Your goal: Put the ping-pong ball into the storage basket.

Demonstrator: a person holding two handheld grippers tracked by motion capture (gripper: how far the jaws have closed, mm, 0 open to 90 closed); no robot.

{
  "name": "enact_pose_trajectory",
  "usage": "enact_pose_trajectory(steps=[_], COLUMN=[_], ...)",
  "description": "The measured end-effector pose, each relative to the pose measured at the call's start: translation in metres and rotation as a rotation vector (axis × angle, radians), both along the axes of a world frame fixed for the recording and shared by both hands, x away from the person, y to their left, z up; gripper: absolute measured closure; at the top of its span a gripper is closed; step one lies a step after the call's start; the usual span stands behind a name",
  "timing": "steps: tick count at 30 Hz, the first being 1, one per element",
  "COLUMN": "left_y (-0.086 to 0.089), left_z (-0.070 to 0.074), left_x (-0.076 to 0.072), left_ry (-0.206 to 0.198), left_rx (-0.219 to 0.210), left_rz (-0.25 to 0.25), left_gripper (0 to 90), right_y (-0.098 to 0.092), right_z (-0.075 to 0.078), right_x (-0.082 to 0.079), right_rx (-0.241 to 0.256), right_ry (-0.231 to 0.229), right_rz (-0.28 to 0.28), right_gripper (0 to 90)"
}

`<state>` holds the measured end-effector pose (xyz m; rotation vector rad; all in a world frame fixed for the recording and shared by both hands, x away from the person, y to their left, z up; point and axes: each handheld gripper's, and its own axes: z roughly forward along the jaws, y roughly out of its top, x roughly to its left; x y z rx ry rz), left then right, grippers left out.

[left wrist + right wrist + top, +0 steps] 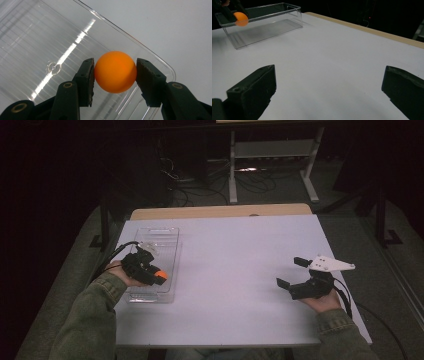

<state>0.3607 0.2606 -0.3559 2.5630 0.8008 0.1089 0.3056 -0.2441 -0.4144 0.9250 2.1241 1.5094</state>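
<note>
One ball, clamped in my left gripper, hangs over the bin; I'd lower before letting go, so it won't bounce out. Right gripper rests agape on the tabletop.

Bin on table's left; ball over bin's near-right corner.

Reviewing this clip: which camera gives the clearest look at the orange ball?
The left gripper view: the orange ball sits large and sharp between the left gripper jaws, above the clear bin. The high view shows it as a small orange spot at that gripper. The right gripper view shows it far off, partly hidden by the jaws.
</note>
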Motion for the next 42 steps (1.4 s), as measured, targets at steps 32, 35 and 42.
enact_pose_trajectory(steps=[32,35,42], left_y=[-0.004,-0.006,-0.008], left_z=[-0.020,-0.022,-0.025], left_x=[0.004,0.005,0.007], left_ry=[0.052,0.059,0.075], left_rx=[0.026,0.036,0.045], left_rz=[-0.013,-0.017,-0.025], left_gripper=[49.9,49.9,49.9], right_y=[0.000,0.000,0.000], right_z=[0.000,0.000,-0.001], right_x=[0.000,0.000,0.000], right_rx=[-0.004,-0.005,-0.006], right_ry=[0.004,0.004,0.004], right_rz=[0.001,0.002,0.004], right_gripper=[0.0,0.0,0.0])
